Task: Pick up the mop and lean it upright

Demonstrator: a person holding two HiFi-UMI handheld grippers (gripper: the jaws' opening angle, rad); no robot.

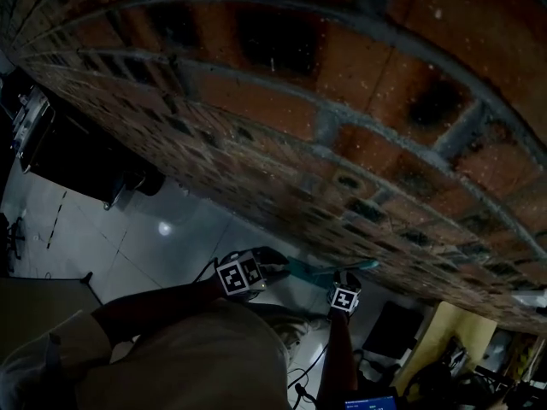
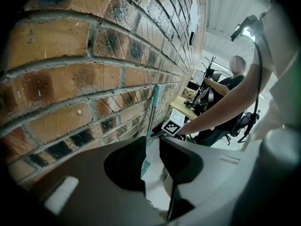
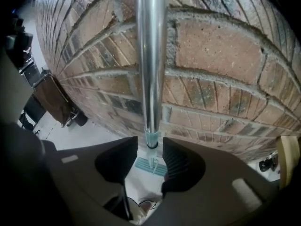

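Observation:
The mop stands upright against the brick wall (image 3: 216,51). Its silver pole (image 3: 150,55) runs down through a teal collar (image 3: 151,139) to the flat teal head (image 3: 149,166) on the floor. My right gripper (image 3: 150,147) is open around the pole, with a gap at both pads. In the left gripper view the teal upper handle (image 2: 155,102) leans on the bricks, with the right gripper's marker cube (image 2: 172,125) beside it. My left gripper (image 2: 152,140) is open and empty, short of the mop. The dim head view shows the left gripper (image 1: 267,260), the right gripper (image 1: 346,278) and the teal handle (image 1: 325,269).
The brick wall (image 1: 342,75) fills the far side. A black cabinet (image 1: 85,156) stands by it at the left on the pale floor (image 1: 162,229). A person (image 2: 225,102) sits at a desk (image 2: 186,106) further along the wall. Cables lie near my feet (image 1: 303,383).

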